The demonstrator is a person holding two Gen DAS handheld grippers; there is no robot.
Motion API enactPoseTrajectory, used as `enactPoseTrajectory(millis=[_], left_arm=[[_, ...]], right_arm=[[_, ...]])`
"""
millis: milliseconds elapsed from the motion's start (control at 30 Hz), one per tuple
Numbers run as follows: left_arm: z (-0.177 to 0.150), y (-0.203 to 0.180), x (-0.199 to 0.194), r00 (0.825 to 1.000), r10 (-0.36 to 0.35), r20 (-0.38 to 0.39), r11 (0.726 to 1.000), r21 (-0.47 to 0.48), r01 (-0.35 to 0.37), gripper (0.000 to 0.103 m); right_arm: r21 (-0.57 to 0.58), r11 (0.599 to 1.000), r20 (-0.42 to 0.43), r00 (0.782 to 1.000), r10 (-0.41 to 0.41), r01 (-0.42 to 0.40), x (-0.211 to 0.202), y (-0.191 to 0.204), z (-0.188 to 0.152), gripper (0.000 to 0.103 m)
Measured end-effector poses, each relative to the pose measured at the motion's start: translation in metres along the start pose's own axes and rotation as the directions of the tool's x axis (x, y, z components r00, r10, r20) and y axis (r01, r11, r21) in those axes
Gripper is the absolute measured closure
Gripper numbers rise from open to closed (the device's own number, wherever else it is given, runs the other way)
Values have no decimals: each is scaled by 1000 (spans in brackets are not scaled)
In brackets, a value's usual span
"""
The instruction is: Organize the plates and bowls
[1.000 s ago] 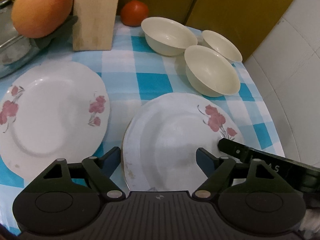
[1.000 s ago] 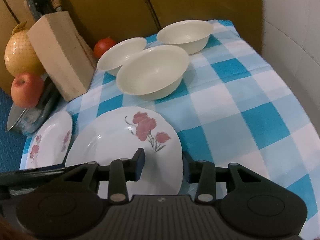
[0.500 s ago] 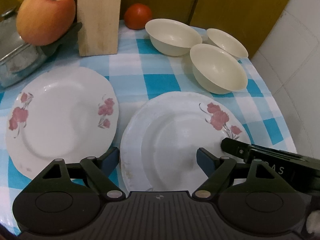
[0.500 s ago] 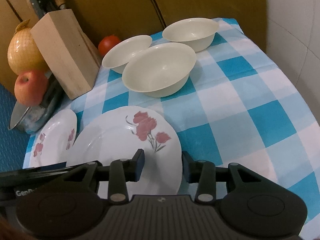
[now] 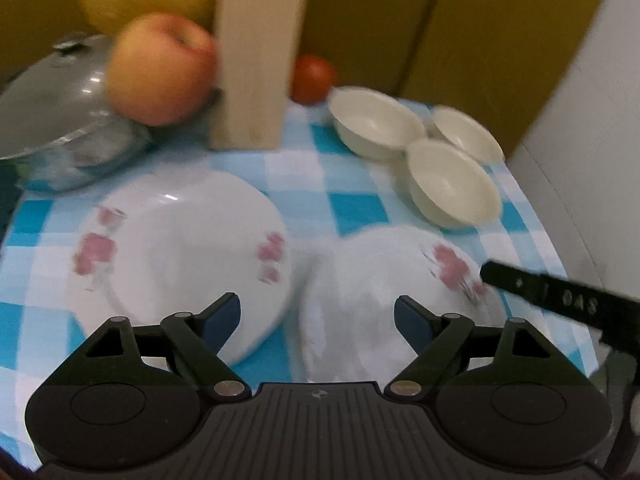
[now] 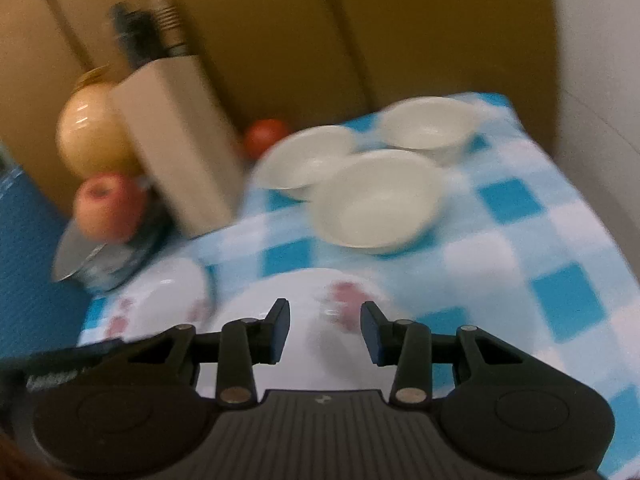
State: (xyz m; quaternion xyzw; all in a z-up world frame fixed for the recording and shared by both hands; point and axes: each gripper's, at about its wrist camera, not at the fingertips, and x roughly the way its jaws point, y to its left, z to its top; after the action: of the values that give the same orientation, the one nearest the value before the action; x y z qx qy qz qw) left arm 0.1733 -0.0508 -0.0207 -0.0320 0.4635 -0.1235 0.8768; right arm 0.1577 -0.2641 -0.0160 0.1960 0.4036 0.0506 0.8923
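left claw [image 5: 317, 314] released | right claw [image 6: 325, 330] released | both above flowered plate [image 5: 384, 300], nothing grasped

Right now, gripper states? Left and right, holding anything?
Left gripper: open, holding nothing, above the two floral plates.
Right gripper: open, holding nothing, over the right plate.

We see a kitchen corner.
Mustard-yellow panelled wall [image 5: 460, 20] at 12 o'clock; white tiled wall [image 6: 596, 80] at 3 o'clock.
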Motion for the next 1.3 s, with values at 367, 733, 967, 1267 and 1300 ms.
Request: enactPoseTrajectory(millis=[367,733,967,1267,1300], left_arm=[[16,90,-6,980,197,4,954,-232,-191,14],[17,110,9,979,203,-31,940,-272,-203,14],[17,118,26,978,199,-65,937,-281,-209,14],[19,115,32,979,195,-53,948,-245,-202,13],[19,113,32,978,202,-56,949,-234,-209,12]], right_arm=[[-87,990,-85,991,103,-111,60,73,8,65],[-104,989,-125,987,96,-109,106,86,20,65],[-133,984,-151,984,96,-116,124,94,15,65],[-174,974,-160,980,117,-145,125,99,12,75],[-171,974,-161,980,118,-145,124,98,13,76]])
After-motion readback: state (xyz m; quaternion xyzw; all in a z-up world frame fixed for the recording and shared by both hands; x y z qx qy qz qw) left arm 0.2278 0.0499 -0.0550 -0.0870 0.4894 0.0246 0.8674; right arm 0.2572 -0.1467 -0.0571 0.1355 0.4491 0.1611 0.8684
